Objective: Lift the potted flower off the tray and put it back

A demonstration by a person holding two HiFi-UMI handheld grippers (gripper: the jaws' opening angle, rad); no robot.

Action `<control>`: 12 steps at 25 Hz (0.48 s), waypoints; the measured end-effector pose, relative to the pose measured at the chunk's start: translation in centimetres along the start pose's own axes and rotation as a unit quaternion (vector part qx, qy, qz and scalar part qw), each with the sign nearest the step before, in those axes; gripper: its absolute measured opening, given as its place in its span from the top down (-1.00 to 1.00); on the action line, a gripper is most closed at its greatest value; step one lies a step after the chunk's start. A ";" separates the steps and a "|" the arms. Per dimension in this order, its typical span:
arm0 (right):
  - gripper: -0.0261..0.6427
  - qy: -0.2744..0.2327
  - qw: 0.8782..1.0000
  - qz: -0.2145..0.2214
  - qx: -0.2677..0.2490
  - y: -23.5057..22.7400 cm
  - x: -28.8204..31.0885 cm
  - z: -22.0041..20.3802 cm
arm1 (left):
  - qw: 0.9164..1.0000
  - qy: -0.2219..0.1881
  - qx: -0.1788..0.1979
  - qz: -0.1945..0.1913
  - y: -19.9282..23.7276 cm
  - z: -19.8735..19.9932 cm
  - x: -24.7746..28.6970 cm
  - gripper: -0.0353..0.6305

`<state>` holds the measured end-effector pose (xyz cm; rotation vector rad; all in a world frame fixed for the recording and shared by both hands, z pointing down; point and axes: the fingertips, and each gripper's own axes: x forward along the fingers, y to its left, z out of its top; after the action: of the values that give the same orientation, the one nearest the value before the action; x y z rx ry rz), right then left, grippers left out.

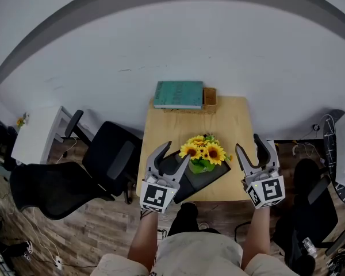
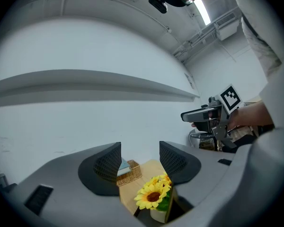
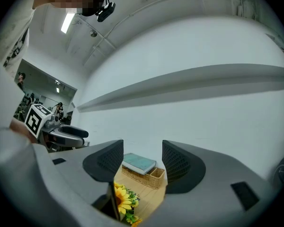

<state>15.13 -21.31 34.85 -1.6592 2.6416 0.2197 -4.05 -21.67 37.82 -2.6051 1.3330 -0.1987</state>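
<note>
Left gripper point(image 2: 140, 149) pads point(image 2: 107, 163) are spread wide with nothing pinched. The potted flower point(image 2: 154, 196) shows low in the gap, ahead of the tips and untouched. Right gripper point(image 3: 142, 148) is the same: jaws apart and empty, with the book point(image 3: 139, 162) and basket point(image 3: 149, 178) visible through the gap.

Head view shows both grippers flanking the potted flower. The left is over the near-left part of the tray point(image 1: 218, 176), the right off to the pot's right, and neither is in contact. The potted flower sits on the dark tray near the front edge of the wooden table point(image 1: 233, 119). Book and basket are at the far edge, well apart from it.

My read of the step: approach, lift not yet begun. The next move needs the jaws lower, at the pot below the blooms, then a close on the pot itself. Risks are crushing petals or snagging the tray rim.
</note>
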 end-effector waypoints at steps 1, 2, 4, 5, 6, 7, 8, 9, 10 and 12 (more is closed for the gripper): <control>0.15 0.004 1.000 -0.001 0.002 0.0 0.0 -0.3 | 1.000 0.000 0.001 -0.001 0.0 -0.2 0.0 0.18; 0.15 0.007 1.000 -0.001 0.003 0.0 0.0 -0.5 | 1.000 0.001 0.000 -0.002 -0.1 -0.4 0.0 0.18; 0.15 0.014 1.000 0.002 0.005 0.2 0.2 -1.1 | 1.000 0.010 -0.006 -0.002 -0.2 -1.1 -0.1 0.18; 0.15 0.017 1.000 0.004 0.006 0.3 0.3 -1.4 | 1.000 0.014 -0.009 -0.002 -0.2 -1.4 -0.2 0.18; 0.15 0.020 1.000 0.007 0.006 0.4 0.3 -1.7 | 1.000 0.016 -0.010 -0.002 -0.3 -1.7 -0.2 0.18; 0.15 0.023 1.000 0.008 0.007 0.5 0.4 -2.0 | 1.000 0.019 -0.011 -0.002 -0.4 -2.1 -0.2 0.18; 0.15 0.027 1.000 0.010 0.009 0.6 0.4 -2.4 | 1.000 0.026 -0.015 -0.003 -0.5 -2.5 -0.3 0.18; 0.15 0.032 0.999 0.011 0.011 0.7 0.3 -2.8 | 0.999 0.033 -0.019 -0.003 -0.6 -3.0 -0.4 0.18; 0.15 0.037 0.999 0.012 0.013 0.9 0.3 -3.2 | 0.999 0.037 -0.020 -0.004 -0.8 -3.3 -0.5 0.18; 0.15 0.046 0.999 0.015 0.016 1.2 0.1 -4.0 | 0.999 0.034 -0.016 -0.006 -1.0 -3.7 -0.6 0.18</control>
<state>14.26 -21.36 38.97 -1.6594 2.7229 0.1037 -4.38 -21.07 41.61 -2.6556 1.3548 -0.2711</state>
